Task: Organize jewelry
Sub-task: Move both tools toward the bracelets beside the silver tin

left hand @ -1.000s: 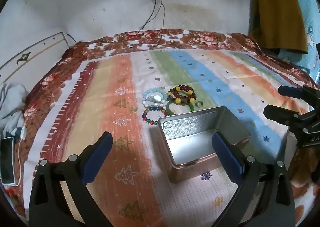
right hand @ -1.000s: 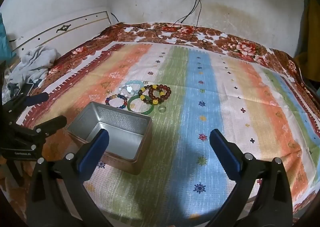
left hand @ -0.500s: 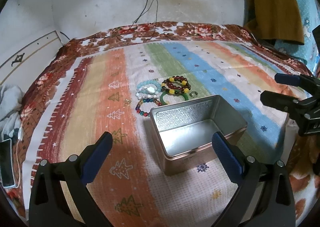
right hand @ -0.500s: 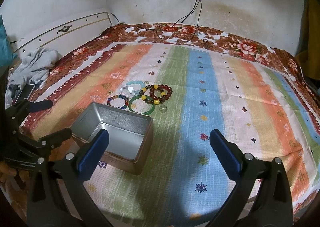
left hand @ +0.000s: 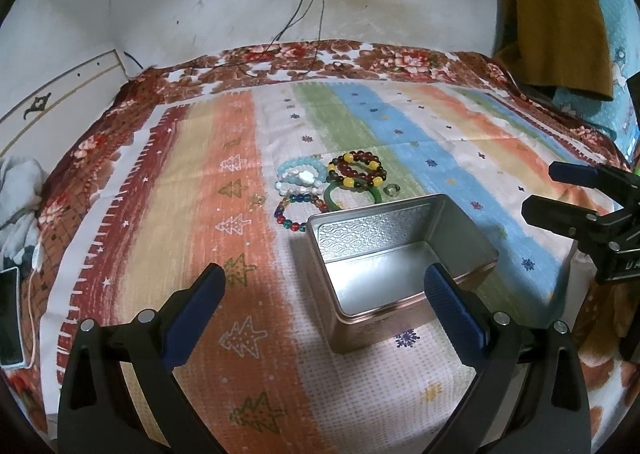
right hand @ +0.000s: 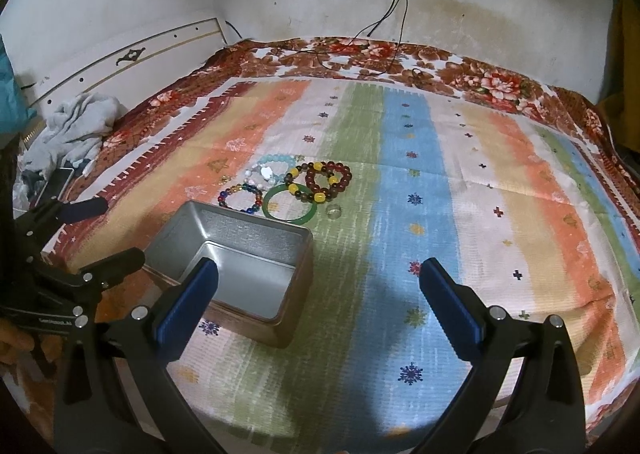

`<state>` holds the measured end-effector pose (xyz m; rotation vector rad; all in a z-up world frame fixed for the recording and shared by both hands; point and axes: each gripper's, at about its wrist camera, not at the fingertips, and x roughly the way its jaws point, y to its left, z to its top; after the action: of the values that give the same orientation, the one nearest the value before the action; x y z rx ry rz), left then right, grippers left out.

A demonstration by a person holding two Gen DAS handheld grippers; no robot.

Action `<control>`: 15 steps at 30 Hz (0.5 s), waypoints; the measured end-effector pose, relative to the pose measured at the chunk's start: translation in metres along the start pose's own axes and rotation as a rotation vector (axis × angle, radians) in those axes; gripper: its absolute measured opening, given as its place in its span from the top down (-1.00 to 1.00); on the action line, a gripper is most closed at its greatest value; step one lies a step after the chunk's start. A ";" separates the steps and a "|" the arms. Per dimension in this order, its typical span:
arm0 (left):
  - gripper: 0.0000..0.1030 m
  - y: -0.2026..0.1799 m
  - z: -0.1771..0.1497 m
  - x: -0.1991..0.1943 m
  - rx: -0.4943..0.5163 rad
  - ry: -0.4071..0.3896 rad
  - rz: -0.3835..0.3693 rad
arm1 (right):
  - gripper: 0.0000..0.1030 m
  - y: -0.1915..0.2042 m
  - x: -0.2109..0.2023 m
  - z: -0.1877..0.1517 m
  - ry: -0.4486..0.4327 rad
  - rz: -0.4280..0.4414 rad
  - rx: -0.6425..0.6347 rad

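Observation:
An empty open metal tin stands on the striped bedspread. Just beyond it lies a cluster of jewelry: a green bangle, dark red and yellow bead bracelets, a multicolour bead bracelet, pale blue and white bead bracelets, and a small clear ring. My left gripper is open and empty, over the tin's near side. My right gripper is open and empty, right of the tin.
A phone and grey cloth lie at the bed's left edge. Cables hang from a wall socket onto the far side. Clothes hang at the right. The bedspread stretches wide to the right.
The left gripper has shifted and turned, so the tin and jewelry sit more to the centre of its view. The right gripper has edged slightly forward. Both stay open.

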<state>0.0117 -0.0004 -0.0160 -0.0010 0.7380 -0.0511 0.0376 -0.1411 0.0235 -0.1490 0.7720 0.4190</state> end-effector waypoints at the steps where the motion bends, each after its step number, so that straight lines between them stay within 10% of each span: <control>1: -0.89 0.001 0.000 0.000 -0.004 0.000 0.000 | -0.92 -0.001 0.000 0.000 0.000 0.001 0.003; 15: -0.89 0.008 0.014 0.007 -0.033 -0.006 -0.007 | -0.92 -0.004 0.007 0.009 0.001 0.016 0.003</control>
<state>0.0266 0.0069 -0.0102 -0.0351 0.7333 -0.0456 0.0501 -0.1401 0.0247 -0.1406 0.7754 0.4328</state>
